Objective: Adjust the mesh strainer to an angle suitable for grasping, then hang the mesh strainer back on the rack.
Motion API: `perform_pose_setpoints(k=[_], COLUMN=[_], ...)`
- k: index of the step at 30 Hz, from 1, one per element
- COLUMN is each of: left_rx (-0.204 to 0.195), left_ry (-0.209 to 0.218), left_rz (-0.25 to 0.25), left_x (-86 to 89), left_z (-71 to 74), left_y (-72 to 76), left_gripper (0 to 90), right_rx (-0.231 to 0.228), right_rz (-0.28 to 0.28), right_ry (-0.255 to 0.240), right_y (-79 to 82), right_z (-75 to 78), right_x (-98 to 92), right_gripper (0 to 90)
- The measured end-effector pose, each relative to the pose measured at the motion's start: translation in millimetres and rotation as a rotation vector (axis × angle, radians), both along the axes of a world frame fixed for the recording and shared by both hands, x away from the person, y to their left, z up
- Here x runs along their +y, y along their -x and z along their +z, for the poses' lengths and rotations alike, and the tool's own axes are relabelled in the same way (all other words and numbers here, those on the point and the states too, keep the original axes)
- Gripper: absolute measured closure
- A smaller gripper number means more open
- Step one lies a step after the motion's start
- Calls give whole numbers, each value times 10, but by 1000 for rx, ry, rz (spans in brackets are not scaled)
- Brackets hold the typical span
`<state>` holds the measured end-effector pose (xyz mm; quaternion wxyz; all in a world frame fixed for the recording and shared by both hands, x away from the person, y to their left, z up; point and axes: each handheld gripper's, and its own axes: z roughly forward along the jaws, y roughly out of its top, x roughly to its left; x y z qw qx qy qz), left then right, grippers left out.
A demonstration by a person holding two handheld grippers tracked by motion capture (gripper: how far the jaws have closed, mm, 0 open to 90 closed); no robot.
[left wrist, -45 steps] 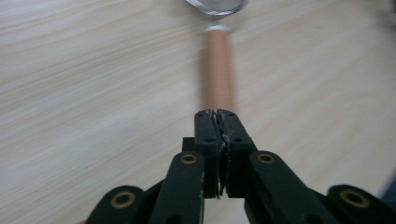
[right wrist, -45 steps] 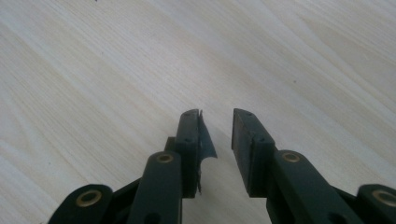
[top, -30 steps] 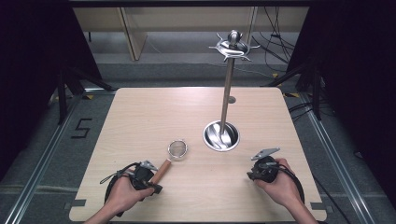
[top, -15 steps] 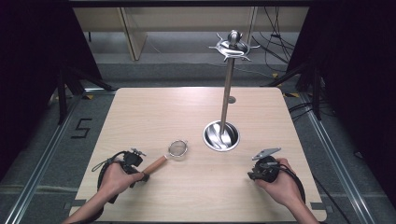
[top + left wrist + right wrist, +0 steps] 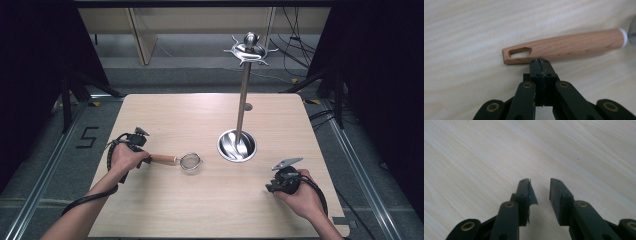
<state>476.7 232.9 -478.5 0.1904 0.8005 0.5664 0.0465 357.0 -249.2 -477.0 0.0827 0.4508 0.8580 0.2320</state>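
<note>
a small strainer lies on its side on the wooden table, left of centre, its mesh bowl toward the middle and its wooden handle pointing out at the person's left hand. in the high view the left gripper sits at the far end of that handle, just beside it. in the left gripper view the two black jaws are pressed together with nothing between them, and their tips meet the near side of the handle just beyond its slotted hanging hole; the handle runs crosswise in front of the tips rather than between them. whether the tips press on the wood or merely stand against it is hard to tell from this angle. the white collar at the handle's other end shows at the right edge of that view.

the right gripper is well apart from the strainer, held low over the near right part of the table in the right hand. its jaws have just been opening and stand a little way apart over bare wood, holding nothing; a loose flap of pad lining curls off the left jaw.

behind the strainer, right of centre, a metal stand rises from a round shiny base.
</note>
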Motion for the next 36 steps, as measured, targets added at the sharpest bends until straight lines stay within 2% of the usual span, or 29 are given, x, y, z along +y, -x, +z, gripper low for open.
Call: perform_pose_setpoints(k=[3, 4, 7, 10, 11, 12, 13, 14, 15, 16, 17, 18, 21, 22, 23, 25, 27, 28, 29, 32, 33, 35, 36], left_rx=[-6, 3, -5, -23, -36, -62, -62, -60, -60, -62, -39, -37, -24, 4, 4, 20, 16, 11, 14, 14, 24, 34, 53], left_ry=[8, 20, 26, 21, 20, 10, 10, 38, 38, 72, 141, 167, 159, 162, 162, 154, 160, 178, 169, 165, 154, 151, 167], left_rz=[28, 70, 95, 116, 142, 178, 178, 230, 230, 262, 333, 348, 344, 328, 328, 347, 356, 368, 384, 387, 386, 391, 408], left_x=[-25, -55, -76, -88, -95, -80, -80, -53, -53, -42, -43, -57, -115, -181, -181, -257, -278, -299, -322, -354, -360, -357, -344], left_z=[-8, 3, 8, 16, 32, 82, 82, 152, 152, 178, 209, 204, 168, 120, 120, 74, 63, 56, 74, 57, 48, 14, -7], left_y=[-78, -138, -213, -224, -219, -187, -187, -159, -159, -143, -124, -113, -98, -92, -92, -103, -115, -123, -122, -143, -148, -156, -168], left_gripper=[878, 873, 850, 735, 735, 627, 587, 545, 495, 495, 412, 382, 346, 346, 346, 345, 341, 341, 340, 317, 312, 302, 289], right_rx=[-4, -7, -13, -13, -13, -25, -25, -10, -10, -38, -39, -37, -33, -46, -46, -43, -41, -46, -22, -25, -38, -22, -25], right_rz=[5, 4, 10, 15, 15, 29, 29, 12, 12, 35, 42, 49, 50, 73, 73, 81, 83, 81, 56, 56, 65, 53, 57], right_ry=[-3, -5, -10, -18, -18, -17, -17, -19, -19, -8, -11, -7, -13, -12, -12, -12, -11, -7, -10, -7, 1, -4, 0], right_y=[-6, -5, -3, 6, 6, 3, 3, 7, 7, -19, -39, -49, -59, -72, -72, -72, -74, -76, -55, -44, -35, -23, -25], right_z=[-13, -9, 6, 13, 13, 9, 9, 31, 31, 23, 30, 29, 33, 24, 24, 18, 18, 15, 27, 31, 28, 38, 29], right_x=[-17, -19, -21, -16, -16, -19, -19, 3, 3, -2, 26, 36, 64, 71, 71, 72, 68, 64, 72, 76, 82, 104, 110], right_gripper=[690, 690, 688, 686, 686, 682, 682, 679, 679, 678, 675, 675, 674, 674, 674, 671, 670, 669, 666, 665, 663, 662, 661])
